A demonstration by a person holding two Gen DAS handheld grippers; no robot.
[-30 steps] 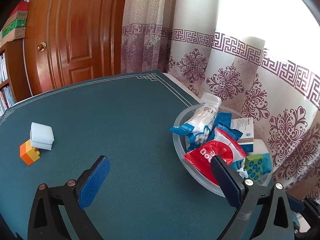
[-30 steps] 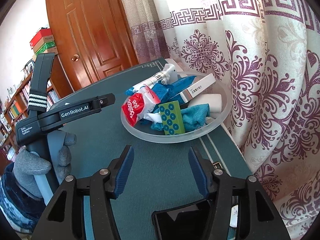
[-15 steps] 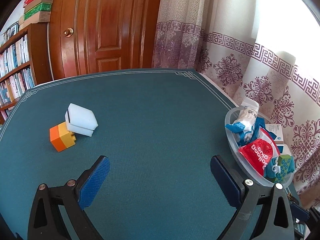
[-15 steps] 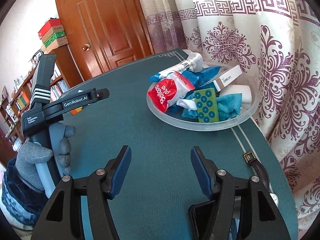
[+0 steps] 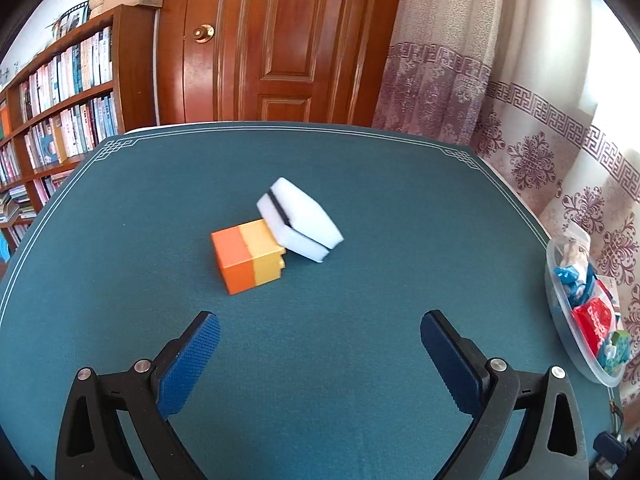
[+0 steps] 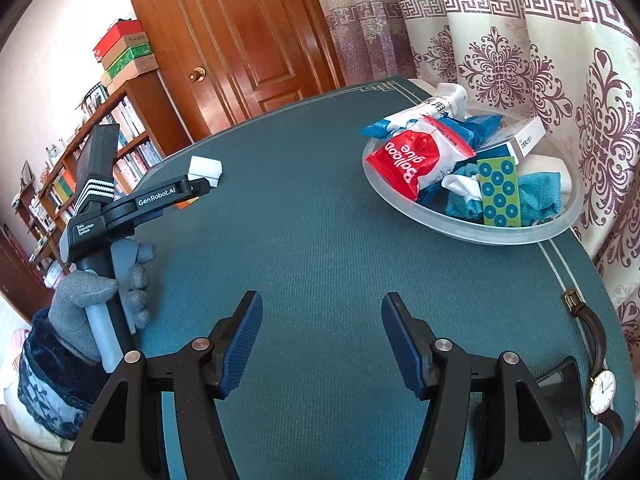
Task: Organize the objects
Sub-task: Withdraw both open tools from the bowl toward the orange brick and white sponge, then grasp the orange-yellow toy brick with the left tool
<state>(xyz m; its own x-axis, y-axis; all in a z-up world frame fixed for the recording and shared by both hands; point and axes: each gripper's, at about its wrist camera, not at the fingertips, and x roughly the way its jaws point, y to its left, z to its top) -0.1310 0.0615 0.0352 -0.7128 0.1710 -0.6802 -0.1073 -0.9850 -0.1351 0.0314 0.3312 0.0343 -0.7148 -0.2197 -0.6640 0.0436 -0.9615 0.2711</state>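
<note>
On the teal surface [image 5: 360,184], my left tongs [image 5: 320,344] hang wide open with nothing between the blue pads, pointed down at an orange-and-yellow block [image 5: 248,260] that lies near the middle of the cloth. A white sponge [image 5: 300,220] with a dark stripe leans tilted against the block's yellow end, touching it. Well apart, at the right edge of the surface by the patterned curtain [image 6: 520,48], sits the clear bowl [image 6: 500,236], piled with a red "Balloon glue" packet [image 6: 412,160], a green dotted block [image 6: 498,192], teal cloths and a white box. My right tongs [image 6: 320,336] stand partly open and empty over bare cloth short of that bowl (a wristwatch [image 6: 600,392] lies just to their right). A gray-gloved hand [image 6: 100,296] grips the handle of the left tongs at the left.
</note>
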